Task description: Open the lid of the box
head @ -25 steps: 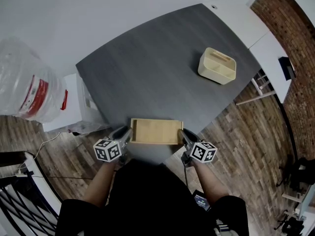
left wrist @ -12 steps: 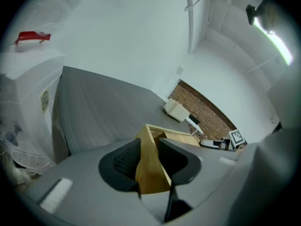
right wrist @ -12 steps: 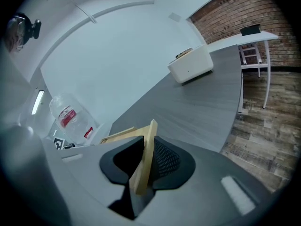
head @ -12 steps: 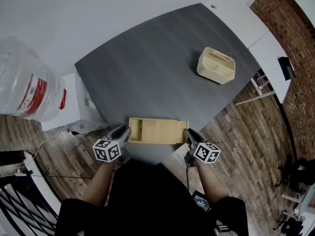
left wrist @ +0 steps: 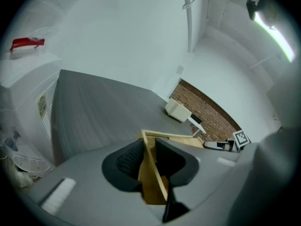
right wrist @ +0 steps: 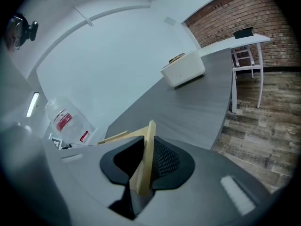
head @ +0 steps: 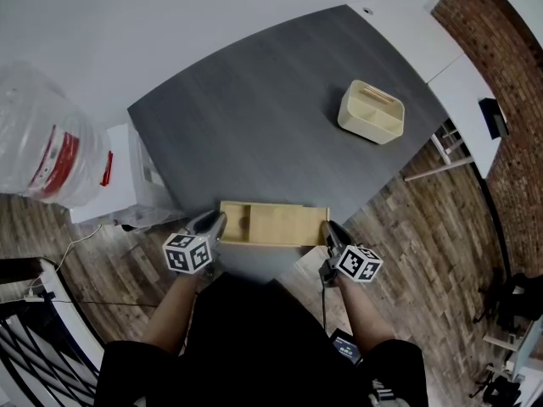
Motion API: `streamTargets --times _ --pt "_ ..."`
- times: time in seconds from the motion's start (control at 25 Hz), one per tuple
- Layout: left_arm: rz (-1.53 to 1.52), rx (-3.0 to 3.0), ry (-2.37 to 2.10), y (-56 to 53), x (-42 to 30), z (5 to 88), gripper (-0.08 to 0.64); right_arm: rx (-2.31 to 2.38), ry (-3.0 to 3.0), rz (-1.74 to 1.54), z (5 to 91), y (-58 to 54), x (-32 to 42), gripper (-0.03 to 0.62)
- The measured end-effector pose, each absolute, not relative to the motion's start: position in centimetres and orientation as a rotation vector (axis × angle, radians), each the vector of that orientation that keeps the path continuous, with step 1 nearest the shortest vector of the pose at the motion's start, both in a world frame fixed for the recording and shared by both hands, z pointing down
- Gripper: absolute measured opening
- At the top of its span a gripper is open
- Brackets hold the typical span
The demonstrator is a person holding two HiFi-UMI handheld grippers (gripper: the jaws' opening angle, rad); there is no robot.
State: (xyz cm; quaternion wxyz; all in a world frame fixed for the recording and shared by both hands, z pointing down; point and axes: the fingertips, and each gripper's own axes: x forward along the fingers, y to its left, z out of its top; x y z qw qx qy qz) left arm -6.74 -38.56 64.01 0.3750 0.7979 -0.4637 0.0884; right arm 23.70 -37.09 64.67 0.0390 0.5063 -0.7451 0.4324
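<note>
Since the left gripper (head: 215, 222) has its fingers (left wrist: 128, 160) clamped on the left end wall of the light wooden rectangular box (head: 234, 224), having just been closing on it, that end should be held steady and low against the dark grey desk (head: 254, 125). The right gripper (head: 327, 231) has its fingers (right wrist: 165, 160) pinching the thin right end of the flat wooden sliding lid (head: 287, 225); they too have just been closing, with the panel between them.

The box sits at the near desk edge, right in front of the person. The lid is offset to the right and a strip of the interior is bare at the left, so it looks partway open.

Pull the lid straight along the box's length, level with its grooves, with no twist or lift, or it may jam or drag the box along. Keep the pinch firm, as the thin panel could slip.

Counts:
- two grippers
- one box
- one lid
- one desk
- one cream rectangular caddy with a handle (head: 372, 113), farther out on the right of the desk, well apart from the box
- one clear plastic water jug with a red label (head: 42, 147), off the desk to the left
</note>
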Motion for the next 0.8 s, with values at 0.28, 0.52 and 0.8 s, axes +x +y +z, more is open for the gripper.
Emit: streamTargets --times 0.28,0.52,0.8 --pt "0.256 2.028 -1.181 -38.5 -6.9 64.6 0.08 1.562 -2.282 1.317 64.7 -37.1 23.9 0.064" --pt "0.245 2.015 -1.183 -38.5 -6.9 64.5 0.078 1.617 -2.258 1.339 64.7 -37.0 25.4 0.061" --pt "0.237 1.996 -1.183 -38.5 -7.0 64.6 0.078 1.676 -2.236 1.353 64.7 -37.0 26.7 0.06"
